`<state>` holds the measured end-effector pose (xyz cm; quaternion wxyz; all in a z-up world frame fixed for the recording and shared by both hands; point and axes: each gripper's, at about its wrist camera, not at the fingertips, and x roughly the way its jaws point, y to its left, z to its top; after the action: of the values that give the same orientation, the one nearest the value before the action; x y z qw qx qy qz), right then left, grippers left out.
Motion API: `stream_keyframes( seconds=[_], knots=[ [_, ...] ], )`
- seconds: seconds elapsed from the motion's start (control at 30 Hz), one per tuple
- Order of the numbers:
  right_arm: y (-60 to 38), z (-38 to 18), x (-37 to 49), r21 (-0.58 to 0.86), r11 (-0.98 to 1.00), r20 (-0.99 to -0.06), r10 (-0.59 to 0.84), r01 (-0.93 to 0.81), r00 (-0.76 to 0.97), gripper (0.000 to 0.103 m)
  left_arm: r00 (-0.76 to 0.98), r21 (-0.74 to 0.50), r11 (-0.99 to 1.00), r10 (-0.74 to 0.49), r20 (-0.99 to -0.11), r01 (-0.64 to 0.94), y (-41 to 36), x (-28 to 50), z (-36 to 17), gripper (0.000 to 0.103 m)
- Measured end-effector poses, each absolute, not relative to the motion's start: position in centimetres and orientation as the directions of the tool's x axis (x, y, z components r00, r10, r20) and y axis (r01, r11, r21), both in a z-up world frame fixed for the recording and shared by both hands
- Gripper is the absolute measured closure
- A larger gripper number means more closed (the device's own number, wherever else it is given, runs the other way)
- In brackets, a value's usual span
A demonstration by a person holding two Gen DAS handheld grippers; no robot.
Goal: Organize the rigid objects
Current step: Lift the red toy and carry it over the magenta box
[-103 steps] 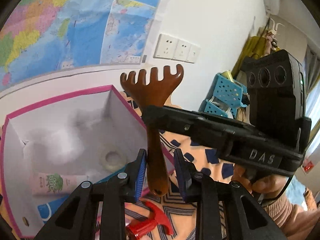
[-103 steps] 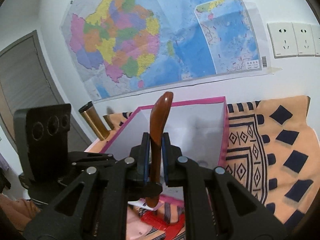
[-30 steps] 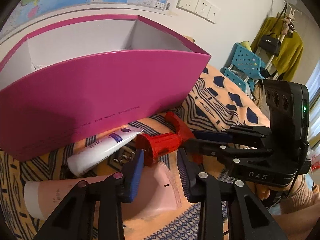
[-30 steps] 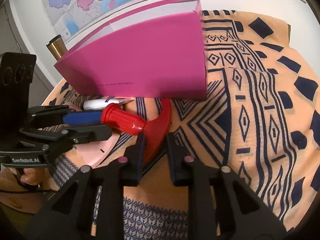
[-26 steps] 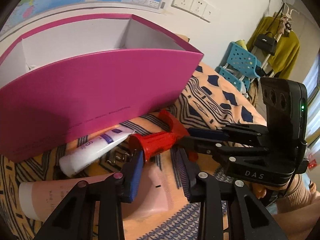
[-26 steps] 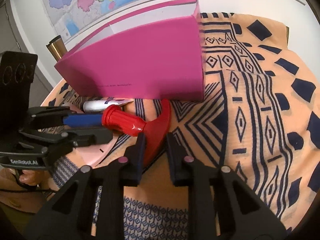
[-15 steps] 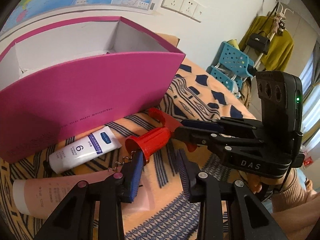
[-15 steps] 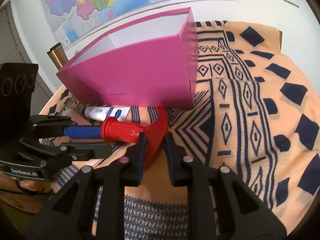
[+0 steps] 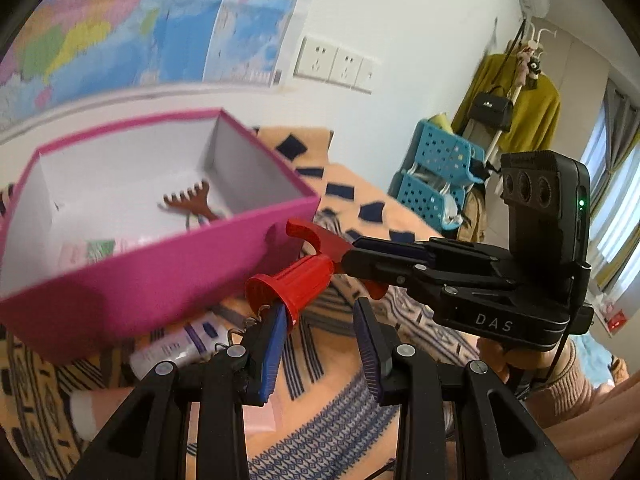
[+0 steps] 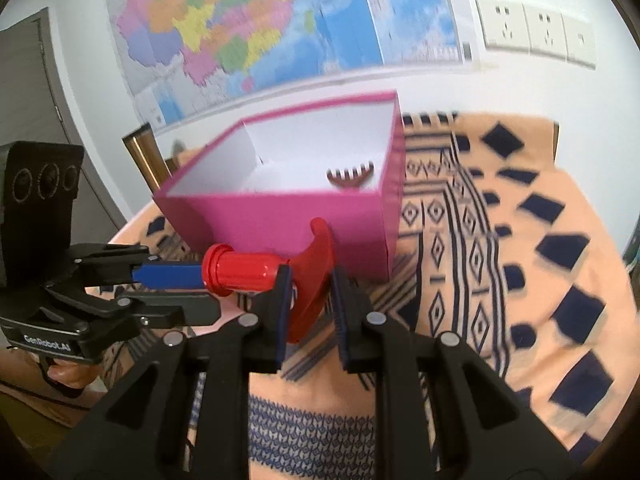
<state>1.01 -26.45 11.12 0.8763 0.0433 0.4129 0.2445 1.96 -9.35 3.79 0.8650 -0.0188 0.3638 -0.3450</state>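
We hold a red corkscrew (image 10: 276, 276) above the patterned cloth (image 10: 500, 264), just in front of the pink box (image 10: 280, 208). Our right gripper (image 10: 310, 304) clamps its curved handle; our left gripper (image 9: 320, 344) stands spread, its fingers beside the red barrel. A brown wooden comb (image 9: 190, 204) lies inside the box.

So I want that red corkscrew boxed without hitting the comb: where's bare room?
Bare floor lies in the pink box left of the wooden comb. The patterned cloth right of it is free too. Tubes crowd its front.
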Motion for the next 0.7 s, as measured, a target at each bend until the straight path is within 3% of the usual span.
stream_keyframes(
  seconds=[0.33,0.7],
  knots=[
    [-25.5,15.0,3.4,0.221,0.859,-0.629,0.487,-0.461,0.606,0.082,0.578,-0.215,0.782,-0.588,-0.566,0.585,-9.3,3.4,7.6,0.069],
    [-24.4,15.3,8.2,0.189,0.86,-0.627,0.477,-0.474,0.616,0.082,0.603,-0.203,0.805,-0.561,-0.567,0.558,-9.1,7.6,8.6,0.069]
  ],
)
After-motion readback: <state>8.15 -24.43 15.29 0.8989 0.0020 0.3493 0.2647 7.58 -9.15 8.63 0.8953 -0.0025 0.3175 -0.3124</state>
